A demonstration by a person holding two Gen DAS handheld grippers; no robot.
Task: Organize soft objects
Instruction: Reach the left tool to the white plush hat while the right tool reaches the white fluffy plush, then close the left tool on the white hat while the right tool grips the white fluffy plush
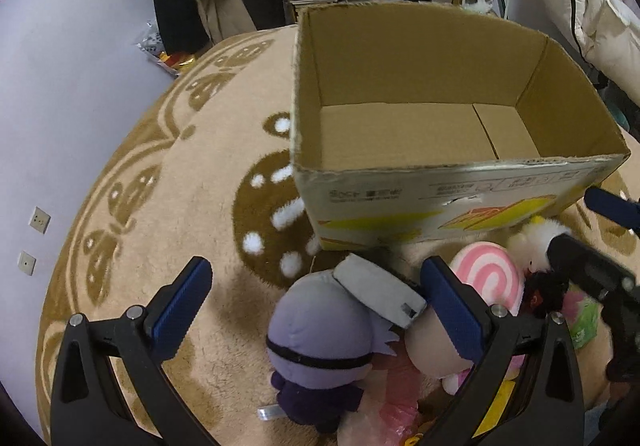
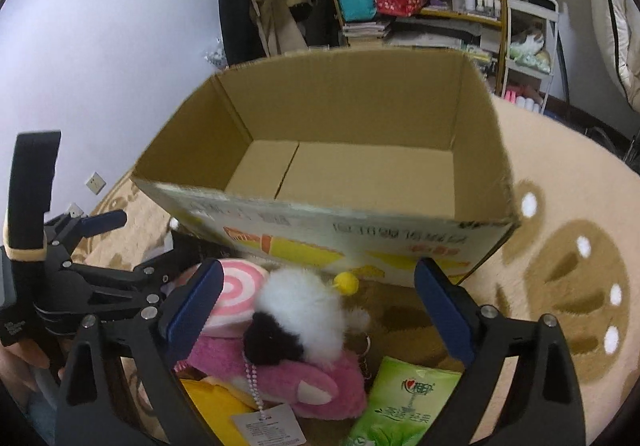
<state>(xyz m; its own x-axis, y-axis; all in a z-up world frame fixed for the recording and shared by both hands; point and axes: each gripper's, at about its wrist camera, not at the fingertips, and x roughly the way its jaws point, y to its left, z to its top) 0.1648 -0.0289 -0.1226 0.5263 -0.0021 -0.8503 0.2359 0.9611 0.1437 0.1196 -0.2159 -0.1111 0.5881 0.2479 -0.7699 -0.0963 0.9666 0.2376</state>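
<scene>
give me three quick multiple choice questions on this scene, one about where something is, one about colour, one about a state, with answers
1. Where does the pile of soft toys lie relative to the cardboard box?
A. inside it
B. on the rug in front of it
C. on the shelf behind it

2. What colours is the swirl cushion?
A. pink and white
B. blue and yellow
C. green and black

3. What state is the right gripper in?
A. shut on a toy
B. open, holding nothing
C. shut and empty

Answers:
1 B, the toys rest on the rug by the box's near wall, and the box floor is bare.
2 A, it shows pink and white rings.
3 B, its jaws stand wide apart above the fluffy black-and-white toy.
</scene>
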